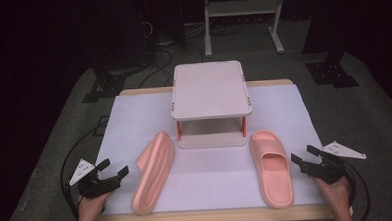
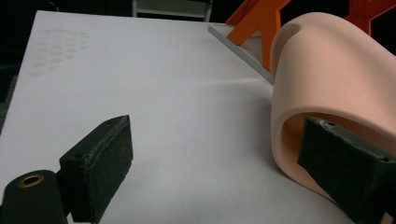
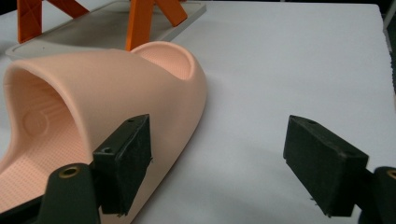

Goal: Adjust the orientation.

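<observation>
Pink slipper (image 3: 93, 93) just beside the spread fingers (image 3: 123, 163), orange-legged rack (image 3: 140, 23) behind on white table (image 3: 289, 60).

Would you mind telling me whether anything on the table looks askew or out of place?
Yes: the left slipper is tipped up on its side edge and slanted, while the right slipper lies flat, sole down. Nothing looks spilled or damaged.

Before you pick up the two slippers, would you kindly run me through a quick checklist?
1. Left hand-held gripper open: ok.
2. Right hand-held gripper open: ok.
3. Right slipper flat, sole down: ok.
4. Left slipper flat: not ok, tipped on its side.
5. Rack lower shelf free: ok as far as visible.
6. Pads touching a slipper: cannot tell for the left, none for the right.
</observation>
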A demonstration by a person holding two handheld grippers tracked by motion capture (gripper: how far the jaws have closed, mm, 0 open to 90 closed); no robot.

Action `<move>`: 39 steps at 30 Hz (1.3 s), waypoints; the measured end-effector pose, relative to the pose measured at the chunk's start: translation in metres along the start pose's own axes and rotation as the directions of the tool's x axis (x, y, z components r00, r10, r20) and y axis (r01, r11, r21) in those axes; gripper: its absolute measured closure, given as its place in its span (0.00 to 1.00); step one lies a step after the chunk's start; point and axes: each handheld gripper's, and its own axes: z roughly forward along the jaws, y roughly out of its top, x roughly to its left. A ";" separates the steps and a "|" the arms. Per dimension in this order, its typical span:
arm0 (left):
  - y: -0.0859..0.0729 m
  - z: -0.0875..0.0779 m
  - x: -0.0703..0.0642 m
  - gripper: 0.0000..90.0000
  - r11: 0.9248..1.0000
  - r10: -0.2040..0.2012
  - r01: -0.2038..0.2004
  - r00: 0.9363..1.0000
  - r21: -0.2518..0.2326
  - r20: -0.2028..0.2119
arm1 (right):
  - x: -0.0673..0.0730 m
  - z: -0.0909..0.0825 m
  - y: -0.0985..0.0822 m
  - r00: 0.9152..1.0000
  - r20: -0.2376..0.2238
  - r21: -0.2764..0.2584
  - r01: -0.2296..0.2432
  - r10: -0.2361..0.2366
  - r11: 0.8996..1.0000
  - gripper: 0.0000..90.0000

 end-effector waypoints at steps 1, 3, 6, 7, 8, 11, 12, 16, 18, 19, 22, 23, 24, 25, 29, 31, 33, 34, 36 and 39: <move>0.000 0.000 0.000 0.11 1.000 0.000 0.000 1.000 0.000 0.000 | 0.000 0.000 0.000 1.000 0.000 0.000 0.000 0.000 1.000 0.25; -0.001 0.000 0.000 0.11 1.000 0.004 -0.004 1.000 0.010 -0.003 | 0.000 0.001 0.000 1.000 -0.003 0.005 0.001 -0.001 1.000 0.25; -0.003 -0.001 0.000 0.11 1.000 0.001 -0.001 1.000 0.009 -0.003 | 0.000 0.000 0.001 1.000 -0.003 -0.001 0.000 0.000 1.000 0.25; -0.003 -0.001 0.000 0.11 1.000 0.001 -0.001 1.000 0.009 -0.003 | 0.000 0.000 0.001 1.000 -0.003 -0.001 0.000 0.000 1.000 0.25; -0.003 -0.002 0.000 0.11 1.000 0.002 -0.002 1.000 0.007 -0.002 | 0.000 0.000 0.001 1.000 -0.003 -0.003 0.000 0.000 1.000 0.25; -0.003 -0.001 0.000 0.11 1.000 0.011 -0.011 1.000 0.014 0.001 | 0.000 0.000 0.001 1.000 -0.004 0.001 -0.002 0.002 1.000 0.25; -0.003 0.000 -0.001 0.11 1.000 0.013 -0.013 1.000 0.021 0.004 | 0.000 -0.001 0.001 1.000 -0.005 -0.005 0.000 0.000 1.000 0.25; -0.003 0.001 -0.004 0.11 0.999 0.032 -0.033 0.999 0.034 0.015 | 0.000 -0.002 0.003 1.000 0.000 -0.018 0.000 0.000 1.000 0.25; -0.003 0.001 -0.005 0.11 0.999 0.037 -0.038 0.999 0.038 0.022 | 0.001 -0.002 0.003 1.000 0.000 -0.019 0.002 -0.002 1.000 0.25; -0.003 0.001 -0.005 0.11 0.999 0.037 -0.038 0.999 0.038 0.022 | 0.001 -0.002 0.003 1.000 0.000 -0.019 0.002 -0.002 1.000 0.25; -0.003 0.003 -0.006 0.11 0.998 0.038 -0.040 0.999 0.051 0.028 | 0.001 -0.002 0.003 1.000 0.004 -0.017 0.000 0.000 1.000 0.25; -0.003 0.003 -0.006 0.11 0.998 0.038 -0.040 0.999 0.051 0.028 | 0.001 -0.002 0.003 1.000 0.004 -0.017 0.000 0.000 1.000 0.25; -0.002 0.004 -0.007 0.11 0.997 0.049 -0.051 0.998 0.062 0.030 | 0.001 -0.002 0.003 1.000 0.004 -0.019 -0.005 0.005 1.000 0.25; -0.002 0.004 -0.007 0.11 0.997 0.049 -0.051 0.998 0.062 0.030 | 0.001 -0.002 0.003 1.000 0.004 -0.019 -0.005 0.005 1.000 0.25; -0.001 0.008 -0.013 0.13 0.995 0.059 -0.063 0.997 0.073 0.052 | 0.000 -0.003 0.003 1.000 0.004 -0.025 -0.003 0.004 1.000 0.25; 0.000 0.011 -0.016 0.14 0.993 0.077 -0.081 0.995 0.084 0.058 | 0.000 -0.004 0.003 1.000 0.006 -0.026 -0.003 0.003 1.000 0.25; 0.000 0.013 -0.019 0.14 0.993 0.074 -0.080 0.995 0.087 0.063 | 0.000 -0.004 0.003 1.000 0.006 -0.026 -0.001 0.001 1.000 0.25; 0.000 0.014 -0.019 0.14 0.992 0.084 -0.090 0.994 0.091 0.067 | 0.000 -0.003 0.003 1.000 0.006 -0.026 0.002 -0.002 1.000 0.25; 0.000 0.017 -0.022 0.14 0.991 0.090 -0.097 0.993 0.093 0.073 | 0.000 -0.004 0.003 1.000 0.006 -0.026 0.000 0.000 1.000 0.25; 0.001 0.020 -0.024 0.16 0.990 0.087 -0.095 0.993 0.101 0.084 | 0.000 -0.003 0.003 1.000 0.009 -0.029 0.001 -0.001 1.000 0.25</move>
